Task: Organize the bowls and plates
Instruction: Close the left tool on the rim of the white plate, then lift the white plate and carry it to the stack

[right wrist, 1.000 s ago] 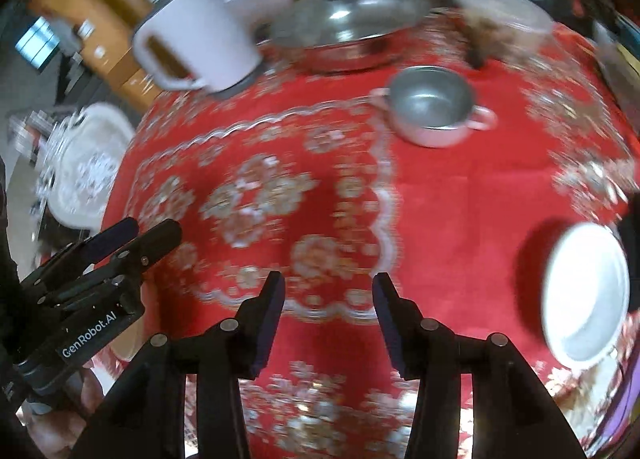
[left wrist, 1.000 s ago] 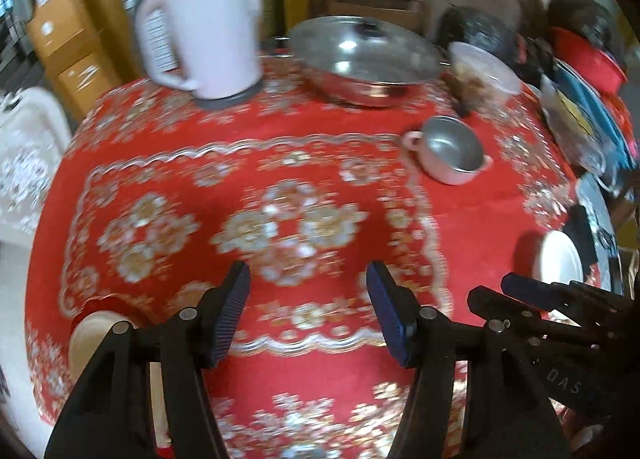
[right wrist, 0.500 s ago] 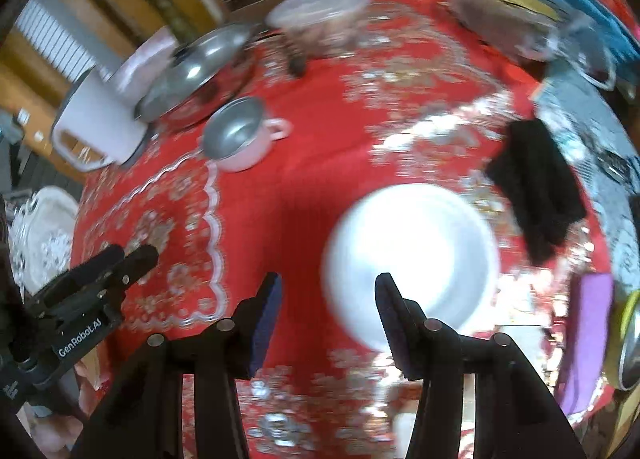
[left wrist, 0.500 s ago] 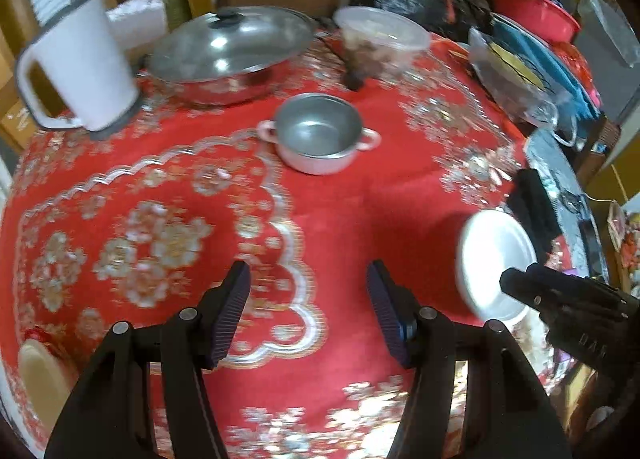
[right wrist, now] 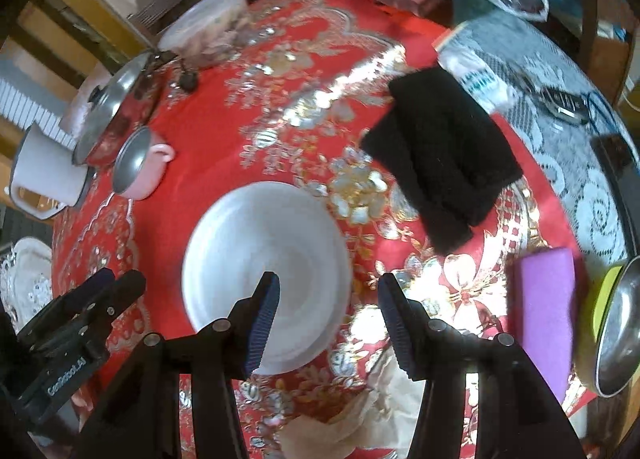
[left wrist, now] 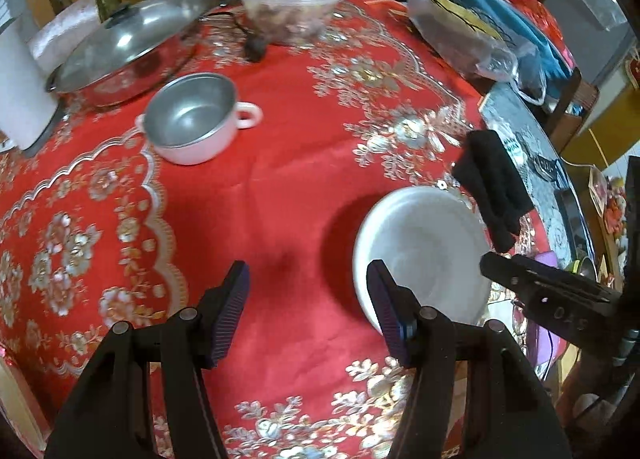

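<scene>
White bowl [right wrist: 266,259] sits under the right tool [right wrist: 326,313]; both tools gape, empty.

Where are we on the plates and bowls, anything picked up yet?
Nothing looks done yet. Both claws are open and empty. In hand: the right claw hangs over the near rim of the white bowl, one finger above its inside, not visibly touching; the left claw hangs over the bare red cloth beside it. Left: the white bowl and the small metal pot sit apart, unstacked.
</scene>
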A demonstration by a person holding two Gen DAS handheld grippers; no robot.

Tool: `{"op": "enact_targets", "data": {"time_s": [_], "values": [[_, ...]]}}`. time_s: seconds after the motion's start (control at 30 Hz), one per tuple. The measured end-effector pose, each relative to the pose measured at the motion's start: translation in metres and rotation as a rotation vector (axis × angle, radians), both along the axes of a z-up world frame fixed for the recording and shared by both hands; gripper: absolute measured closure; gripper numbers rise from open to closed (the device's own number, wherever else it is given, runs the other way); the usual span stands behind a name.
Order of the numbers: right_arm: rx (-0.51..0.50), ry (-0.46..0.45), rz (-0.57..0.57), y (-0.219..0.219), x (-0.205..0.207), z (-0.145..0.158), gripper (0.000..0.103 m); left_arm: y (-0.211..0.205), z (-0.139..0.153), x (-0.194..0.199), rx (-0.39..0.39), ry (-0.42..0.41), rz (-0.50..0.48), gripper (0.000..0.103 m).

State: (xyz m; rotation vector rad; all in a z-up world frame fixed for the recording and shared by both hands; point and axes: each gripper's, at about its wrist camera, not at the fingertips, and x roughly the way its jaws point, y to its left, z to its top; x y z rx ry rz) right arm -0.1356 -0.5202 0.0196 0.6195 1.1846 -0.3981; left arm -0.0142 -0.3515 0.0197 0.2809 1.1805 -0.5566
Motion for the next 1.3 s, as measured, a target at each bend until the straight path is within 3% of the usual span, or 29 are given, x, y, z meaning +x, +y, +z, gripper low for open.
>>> {"op": "enact_targets", "data": {"time_s": [0.4,0.43,0.57,0.6,0.63,0.8,1.3], "values": [[0.041,0.013,0.013,-0.007,0.005,-0.025,0.051,-0.028,-0.036,-0.001,0.016,0.102,-0.023,0.044],[0.042,0.013,0.017,-0.006,0.006,-0.026,0.053,-0.029,-0.039,-0.001,0.019,0.11,-0.023,0.044],[0.043,0.012,0.032,-0.005,0.008,-0.03,0.084,-0.034,-0.053,-0.001,0.044,0.126,-0.033,0.044],[0.041,0.018,0.041,-0.004,0.009,-0.032,0.089,-0.034,-0.056,-0.001,0.049,0.127,-0.035,0.055],[0.036,0.02,0.049,-0.003,0.01,-0.032,0.091,-0.035,-0.059,-0.001,0.059,0.127,-0.045,0.075],[0.01,0.012,0.088,0.007,0.015,-0.027,0.093,-0.036,-0.065,-0.004,0.064,0.138,-0.077,0.088],[0.006,-0.052,0.227,0.072,0.056,0.009,0.092,0.034,-0.026,0.019,0.042,0.068,0.042,0.088]]}}
